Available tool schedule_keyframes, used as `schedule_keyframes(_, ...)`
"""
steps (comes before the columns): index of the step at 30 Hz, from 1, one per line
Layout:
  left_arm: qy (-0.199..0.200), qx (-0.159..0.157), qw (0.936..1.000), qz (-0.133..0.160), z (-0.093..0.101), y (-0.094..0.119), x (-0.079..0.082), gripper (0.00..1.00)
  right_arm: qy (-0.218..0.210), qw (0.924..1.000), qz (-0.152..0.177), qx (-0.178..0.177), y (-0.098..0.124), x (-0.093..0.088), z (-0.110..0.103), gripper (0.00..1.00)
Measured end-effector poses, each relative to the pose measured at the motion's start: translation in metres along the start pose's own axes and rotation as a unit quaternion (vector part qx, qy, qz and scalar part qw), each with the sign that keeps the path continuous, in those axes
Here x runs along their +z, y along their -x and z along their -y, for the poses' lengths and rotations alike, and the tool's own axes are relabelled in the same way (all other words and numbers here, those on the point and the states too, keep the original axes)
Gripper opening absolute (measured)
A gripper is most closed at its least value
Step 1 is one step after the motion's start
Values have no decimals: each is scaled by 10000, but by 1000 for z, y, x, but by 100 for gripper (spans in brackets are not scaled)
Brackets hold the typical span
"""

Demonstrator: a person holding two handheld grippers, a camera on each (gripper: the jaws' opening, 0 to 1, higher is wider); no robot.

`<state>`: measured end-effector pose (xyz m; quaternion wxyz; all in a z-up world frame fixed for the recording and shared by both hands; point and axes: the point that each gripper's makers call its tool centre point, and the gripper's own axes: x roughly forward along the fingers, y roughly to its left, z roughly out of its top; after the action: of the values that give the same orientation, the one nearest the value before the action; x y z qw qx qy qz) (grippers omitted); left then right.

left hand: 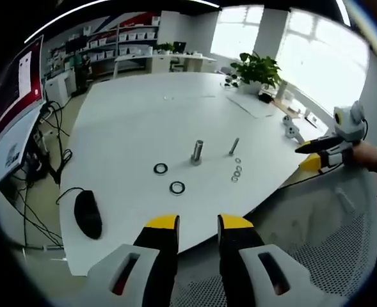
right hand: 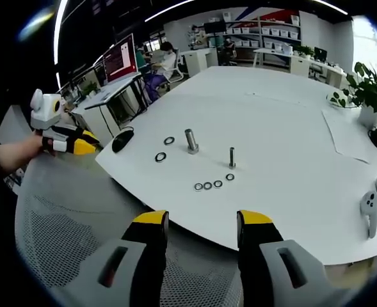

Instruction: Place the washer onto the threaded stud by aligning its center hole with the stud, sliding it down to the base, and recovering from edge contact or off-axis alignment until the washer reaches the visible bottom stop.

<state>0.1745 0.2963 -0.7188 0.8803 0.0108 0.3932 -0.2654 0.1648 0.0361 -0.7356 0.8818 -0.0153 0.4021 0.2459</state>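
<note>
White table (right hand: 290, 128) holds studs and washers; both tools gape apart, empty.

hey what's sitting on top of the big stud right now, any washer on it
Nothing sits on the large stud; its top looks bare. Two large washers lie flat on the table beside it. Its base is too small to judge.

The table (left hand: 137, 115) has a smooth, matt white top. Near its middle, the larger stud (left hand: 196, 152) and smaller stud (left hand: 233, 146) look like bare grey metal, as do the washers (right hand: 207, 185). The mouse (left hand: 88, 214) at the table's edge is glossy black plastic. The chair (right hand: 66, 224) is grey mesh cloth.
</note>
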Motion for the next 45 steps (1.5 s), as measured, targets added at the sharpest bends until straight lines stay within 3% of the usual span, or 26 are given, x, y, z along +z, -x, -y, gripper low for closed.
schedule_keyframes(5, -39, -16, 10000, -32, 2, -1, -1, 20, -86, 9998, 157, -130, 4, 4, 6, 46)
schedule_keyframes(14, 57, -113, 9998, -140, 4, -2, -2, 20, -80, 9999, 123, -81, 3, 3, 5, 46)
schedule_keyframes(18, 95, -93, 9999, 76, 2, 2, 7, 17, -116, 9996, 239, -34, 4, 9, 5, 43)
schedule_keyframes(30, 250, -122, 9996, -59, 0, -1, 5, 19, -150, 9997, 170, -59, 3, 7, 8, 46)
schedule_keyframes(33, 0, -113, 9999, -111, 0, -2, 4, 23, -90, 9998, 170, -62, 2, 7, 7, 46)
schedule_keyframes(38, 13, -142, 9997, -198, -2, -6, 4, 22, -84, 9998, 141, -62, 2, 6, 8, 46)
schedule_keyframes(40, -306, 20, 9986, -427, -11, -7, -2, 22, -81, 9999, 136, -51, 2, 5, 7, 46)
schedule_keyframes(45, -268, -124, 9983, -510, -7, -14, -1, 24, -114, 9998, 157, -48, 2, 6, 8, 46)
